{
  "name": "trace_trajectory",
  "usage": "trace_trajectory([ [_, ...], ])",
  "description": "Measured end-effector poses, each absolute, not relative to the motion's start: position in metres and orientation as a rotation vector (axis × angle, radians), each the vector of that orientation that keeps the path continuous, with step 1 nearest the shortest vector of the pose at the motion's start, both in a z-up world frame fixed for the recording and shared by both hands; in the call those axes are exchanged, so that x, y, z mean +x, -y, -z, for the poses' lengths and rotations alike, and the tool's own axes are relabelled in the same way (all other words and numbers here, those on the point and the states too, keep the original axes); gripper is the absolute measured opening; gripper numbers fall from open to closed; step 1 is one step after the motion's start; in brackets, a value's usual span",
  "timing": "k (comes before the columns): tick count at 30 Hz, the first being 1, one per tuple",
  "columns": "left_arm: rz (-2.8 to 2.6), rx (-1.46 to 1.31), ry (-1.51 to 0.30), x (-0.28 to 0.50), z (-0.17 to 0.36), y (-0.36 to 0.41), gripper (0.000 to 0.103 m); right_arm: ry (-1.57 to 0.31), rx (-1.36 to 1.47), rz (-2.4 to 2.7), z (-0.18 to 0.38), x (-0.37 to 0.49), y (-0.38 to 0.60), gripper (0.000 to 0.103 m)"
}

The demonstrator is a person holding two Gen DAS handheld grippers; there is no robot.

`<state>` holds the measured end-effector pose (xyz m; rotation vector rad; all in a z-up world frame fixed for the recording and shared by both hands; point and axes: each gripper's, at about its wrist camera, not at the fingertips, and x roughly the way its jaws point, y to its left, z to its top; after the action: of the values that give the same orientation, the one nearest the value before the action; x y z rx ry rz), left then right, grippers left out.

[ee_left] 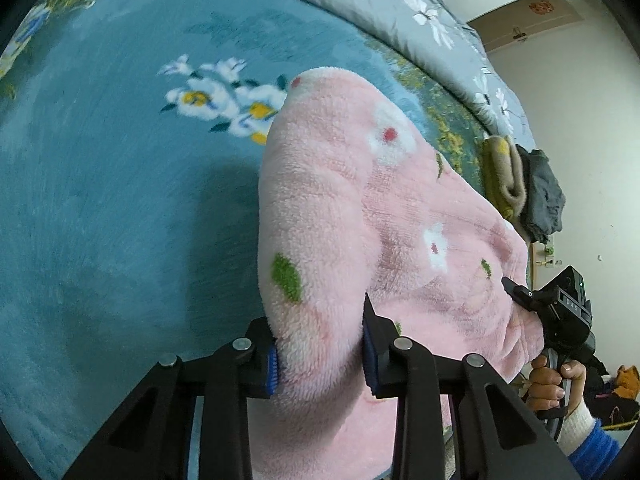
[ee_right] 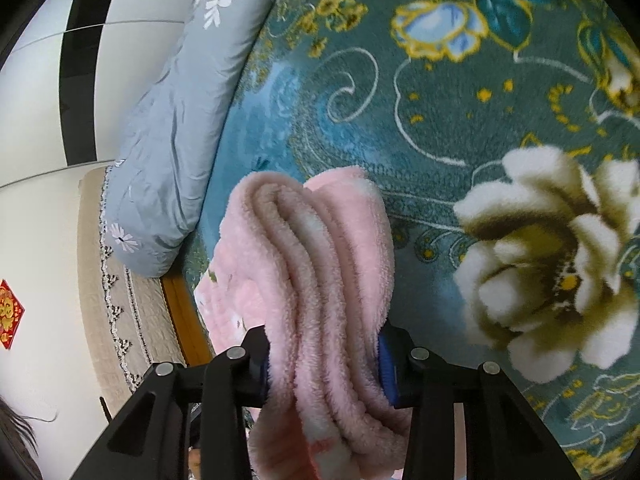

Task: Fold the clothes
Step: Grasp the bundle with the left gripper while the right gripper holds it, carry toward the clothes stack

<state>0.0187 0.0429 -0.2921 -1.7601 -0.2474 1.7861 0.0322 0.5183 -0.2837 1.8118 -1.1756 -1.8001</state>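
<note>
Slippage worries me most: the pink fleece garment (ee_left: 360, 216) is thick and plush, and I judge a bunched layer could creep out of either grip if I pull the ends apart unevenly. My left gripper (ee_left: 320, 356) has its jaws pinching a rounded fold of the fleece; my right gripper (ee_right: 324, 368) has its jaws pinching a stack of several rolled layers. The garment hangs between the two, raised off the teal floral blanket (ee_left: 100, 200) on the bed. Its pile is soft with white flowers and green leaves, and looks springy. A grey quilt (ee_right: 160, 140) lies along the bed's edge.
</note>
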Motion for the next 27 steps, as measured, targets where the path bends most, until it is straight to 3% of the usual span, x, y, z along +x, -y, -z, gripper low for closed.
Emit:
trace_trajectory([
  [17, -1.919, -1.633, 0.272, 0.049, 0.171, -0.106, 0.033, 1.138, 1.67, 1.805, 0.169, 0.008, -0.576, 0.042],
  [27, -1.929, -1.491, 0.199, 0.066, 0.103, -0.133, 0.033, 1.135, 1.542, 1.871, 0.102, 0.017, -0.605, 0.042],
])
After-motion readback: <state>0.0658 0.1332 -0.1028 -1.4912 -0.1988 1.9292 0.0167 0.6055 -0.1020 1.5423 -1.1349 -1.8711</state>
